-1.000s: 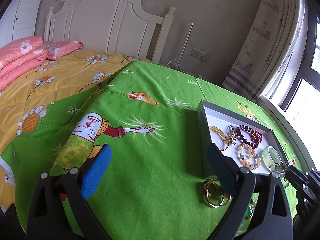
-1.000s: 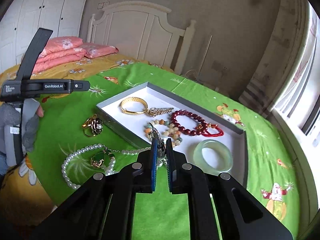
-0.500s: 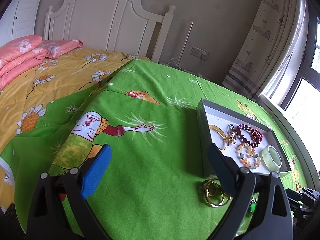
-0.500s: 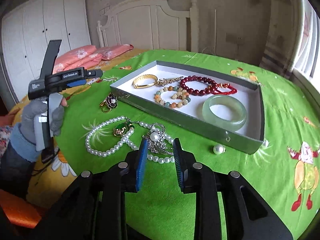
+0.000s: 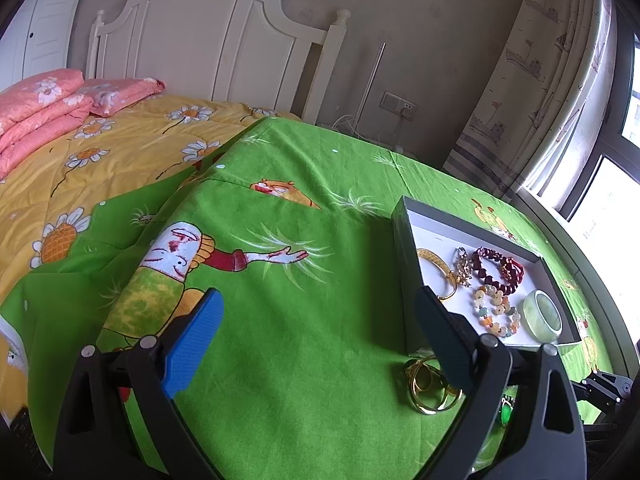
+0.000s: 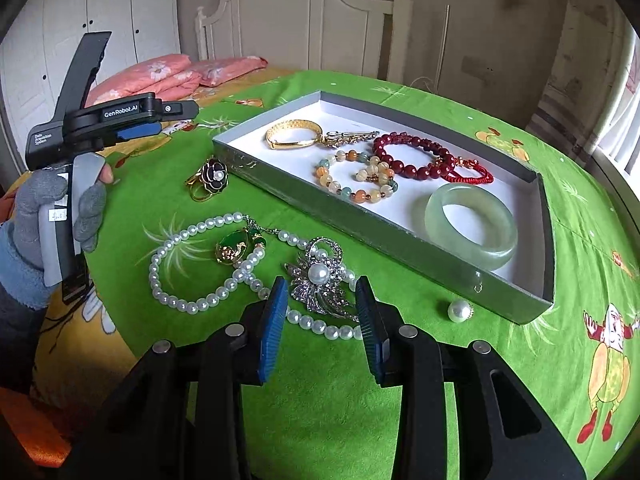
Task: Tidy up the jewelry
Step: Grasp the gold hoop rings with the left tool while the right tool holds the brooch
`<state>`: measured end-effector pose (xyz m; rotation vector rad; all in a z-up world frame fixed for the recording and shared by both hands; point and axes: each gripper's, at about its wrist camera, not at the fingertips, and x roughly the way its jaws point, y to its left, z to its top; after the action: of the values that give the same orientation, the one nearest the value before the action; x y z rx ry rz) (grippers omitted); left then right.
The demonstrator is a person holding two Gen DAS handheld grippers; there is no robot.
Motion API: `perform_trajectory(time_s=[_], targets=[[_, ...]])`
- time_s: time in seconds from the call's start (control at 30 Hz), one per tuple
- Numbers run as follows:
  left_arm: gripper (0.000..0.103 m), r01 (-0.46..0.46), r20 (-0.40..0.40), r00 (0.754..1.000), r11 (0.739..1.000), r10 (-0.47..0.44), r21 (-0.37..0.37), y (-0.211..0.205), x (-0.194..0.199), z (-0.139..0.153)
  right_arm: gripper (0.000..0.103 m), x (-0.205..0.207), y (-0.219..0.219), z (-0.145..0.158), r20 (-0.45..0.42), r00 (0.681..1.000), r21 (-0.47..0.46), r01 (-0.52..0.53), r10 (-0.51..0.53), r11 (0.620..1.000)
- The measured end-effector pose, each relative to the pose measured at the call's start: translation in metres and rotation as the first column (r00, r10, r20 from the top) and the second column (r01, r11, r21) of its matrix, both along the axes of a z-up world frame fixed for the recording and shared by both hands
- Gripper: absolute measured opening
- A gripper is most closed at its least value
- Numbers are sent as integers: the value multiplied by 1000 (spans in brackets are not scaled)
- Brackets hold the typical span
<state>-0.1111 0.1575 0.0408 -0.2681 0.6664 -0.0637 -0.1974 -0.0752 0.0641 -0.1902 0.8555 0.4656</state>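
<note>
One grey tray point(image 6: 400, 236) with a white floor sits on the green cartoon-print cloth point(image 6: 320, 420), and it holds five pieces: one gold bangle point(image 6: 294, 135) at about 10 o'clock in the tray, one small gold clasp-like piece point(image 6: 350, 136) touching it, one bracelet of mixed pale and orange beads point(image 6: 356, 178) in the middle, one dark red bead bracelet point(image 6: 416, 156) with a red cord at about 1 o'clock, and one pale green jade bangle point(image 6: 471, 224) at about 4 o'clock. Outside the tray, on the cloth, lie five more pieces: one black flower ring point(image 6: 210, 176) at about 9 o'clock from the tray, one pearl necklace point(image 6: 208, 264) looped around one green-and-gold pendant point(image 6: 236, 246), one silver brooch with a pearl centre point(image 6: 320, 280) lying on the necklace strand, and one loose pearl point(image 6: 459, 310) just beside the tray's near wall. The right gripper point(image 6: 322, 322) has its jaws moderately apart, empty, set either side of the brooch's near end; whether they touch it cannot be told. The left gripper point(image 5: 318, 336) is spread wide and holds nothing, hovering over bare cloth, with the tray point(image 5: 402, 264) at about 2 o'clock from it and gold rings point(image 5: 428, 388) partly hidden behind its right finger.
</note>
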Motion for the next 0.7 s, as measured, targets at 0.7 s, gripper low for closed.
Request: perform_trajectory(time_s=[0.7], targets=[[96,9,-12,1000,1000,-9,-9,3,3,-1,21,0,-20,24,79,997,42,13,-16,999]])
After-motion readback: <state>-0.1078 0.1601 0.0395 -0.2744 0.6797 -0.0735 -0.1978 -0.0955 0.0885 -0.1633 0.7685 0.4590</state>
